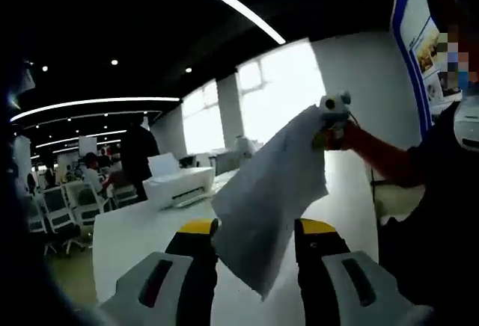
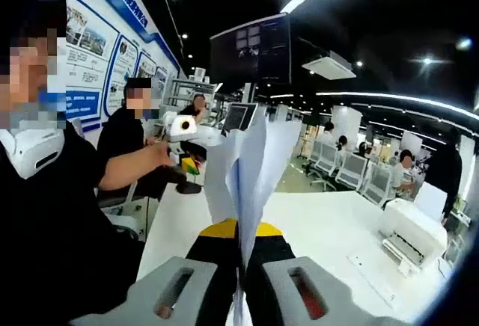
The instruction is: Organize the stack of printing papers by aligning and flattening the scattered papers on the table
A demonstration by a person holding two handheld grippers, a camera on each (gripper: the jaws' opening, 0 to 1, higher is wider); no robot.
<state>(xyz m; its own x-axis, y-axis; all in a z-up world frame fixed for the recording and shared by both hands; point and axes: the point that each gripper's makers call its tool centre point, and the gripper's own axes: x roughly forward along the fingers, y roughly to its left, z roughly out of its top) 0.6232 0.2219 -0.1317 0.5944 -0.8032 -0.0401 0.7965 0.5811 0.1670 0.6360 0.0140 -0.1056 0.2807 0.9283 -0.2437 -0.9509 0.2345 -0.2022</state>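
- Yellow-tipped jaws of the left gripper (image 1: 253, 230) rise from the bottom of the left gripper view, spread apart; the lower end of the papers (image 1: 273, 191) hangs between them, and contact with either jaw cannot be told.
- Papers, white and sagging, are lifted off the desk (image 1: 142, 232) in that view; their upper corner is pinched by the right gripper (image 1: 329, 128), which comes in from the right with a person's forearm behind it.
- Right gripper view: its own jaws are pressed together on the papers (image 2: 247, 176), which stand up edge-on from the jaws in a fan of sheets.
- Just left of the sheets there, the left gripper (image 2: 187, 163) shows, held in the person's hand (image 2: 161, 154).
- White desk (image 2: 322, 229) stretches beyond the papers; a white printer (image 2: 412, 238) sits on it toward the right.
- Another printer (image 1: 178, 184) rests on the desk in the left gripper view, well behind the papers.
- Seated people and office chairs (image 2: 355, 173) fill the background; posters (image 2: 86, 57) line the wall.
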